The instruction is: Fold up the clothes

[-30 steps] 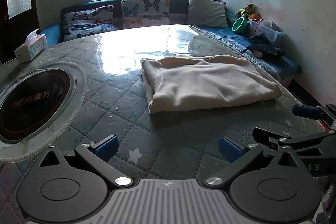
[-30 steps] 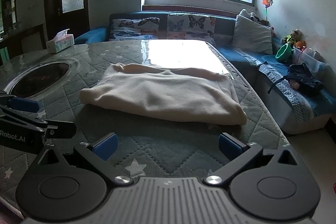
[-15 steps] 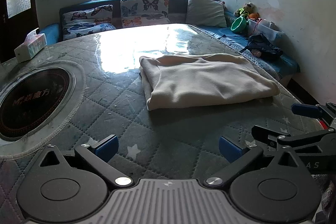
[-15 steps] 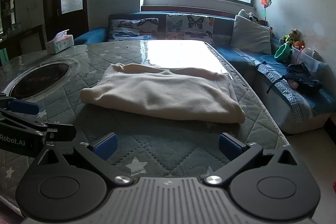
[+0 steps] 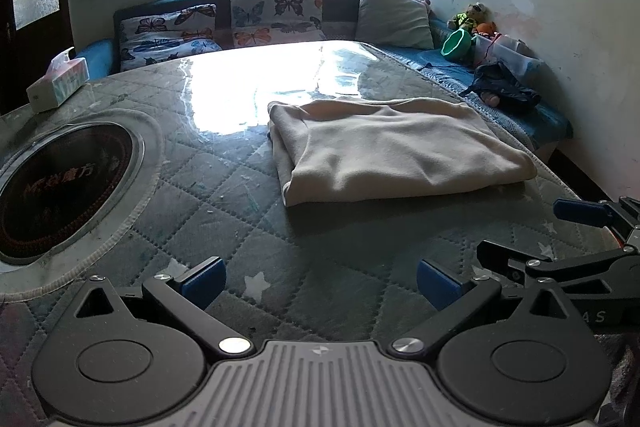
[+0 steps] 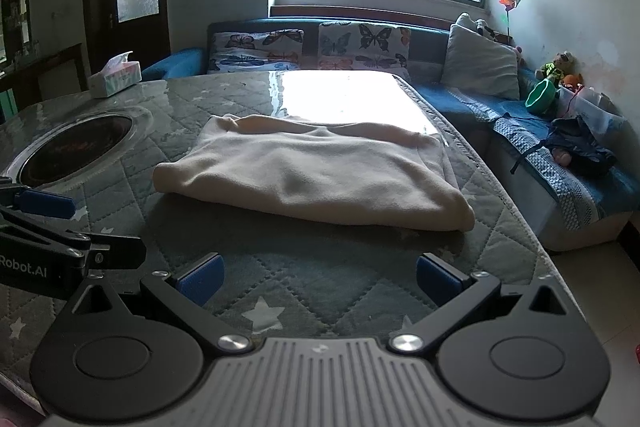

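Item, far left: a tissue box (image 5: 58, 85) was noted at the back edge of the bench (image 5: 224, 211), which was covered by a quilted star-print cloth under a clear sheet. Nearer, a round dark cooktop (image 5: 60, 191) was set into the surface.

Item, centre: a cream garment (image 5: 392, 151) was found folded into a thick rectangle, lying flat toward the right half of the bench, with a rounded fold on its near edge.

Item, near edge: the left claw (image 5: 320, 281) was held wide apart and empty, low over the bench, short of the garment. The right claw (image 6: 318, 277) was likewise spread and empty, beside the left one.

Item, right: a blue sofa (image 6: 576, 163) with a heap of dark clothing (image 6: 580, 151) was recorded.

Judgement: folding appeared largely done. Should another fold be wanted, both near corners would best be pinched through all layers and lifted evenly, so the stack is not skewed.
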Tool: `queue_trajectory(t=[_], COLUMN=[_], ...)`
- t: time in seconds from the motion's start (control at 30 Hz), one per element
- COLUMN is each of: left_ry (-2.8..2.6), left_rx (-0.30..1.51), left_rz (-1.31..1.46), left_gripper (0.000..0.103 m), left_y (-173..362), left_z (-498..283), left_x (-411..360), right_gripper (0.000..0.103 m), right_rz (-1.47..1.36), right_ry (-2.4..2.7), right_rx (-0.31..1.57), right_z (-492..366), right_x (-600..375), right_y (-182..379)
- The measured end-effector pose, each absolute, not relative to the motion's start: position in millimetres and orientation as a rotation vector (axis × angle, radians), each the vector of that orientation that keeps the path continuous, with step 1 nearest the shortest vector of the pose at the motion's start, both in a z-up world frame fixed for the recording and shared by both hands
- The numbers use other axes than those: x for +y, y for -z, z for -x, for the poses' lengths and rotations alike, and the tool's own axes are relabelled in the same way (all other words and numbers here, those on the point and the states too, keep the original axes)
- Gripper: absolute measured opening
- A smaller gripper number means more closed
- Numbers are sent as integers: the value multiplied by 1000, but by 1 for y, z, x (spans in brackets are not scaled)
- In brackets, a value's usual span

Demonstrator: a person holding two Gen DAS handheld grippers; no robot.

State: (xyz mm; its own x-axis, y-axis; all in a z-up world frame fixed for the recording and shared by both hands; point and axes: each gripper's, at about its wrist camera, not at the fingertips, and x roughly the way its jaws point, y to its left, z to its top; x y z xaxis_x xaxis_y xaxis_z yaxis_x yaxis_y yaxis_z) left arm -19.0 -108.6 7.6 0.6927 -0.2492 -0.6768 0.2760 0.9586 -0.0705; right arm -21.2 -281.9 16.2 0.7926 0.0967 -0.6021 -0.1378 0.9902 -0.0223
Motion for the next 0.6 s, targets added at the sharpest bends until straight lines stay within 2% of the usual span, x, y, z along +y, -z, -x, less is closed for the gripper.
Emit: queue_trajectory(t=[0.6], left_ry=[284], left_rx=[749], left_rz=[-40], left_gripper=[103], left_y=[-6], left_z=[15], left_x=[-109], right_gripper=[103], right_rz=[56], right_ry=[-133], right_rx=[654], right_z=[18], right_x=[-281], right_y=[-12])
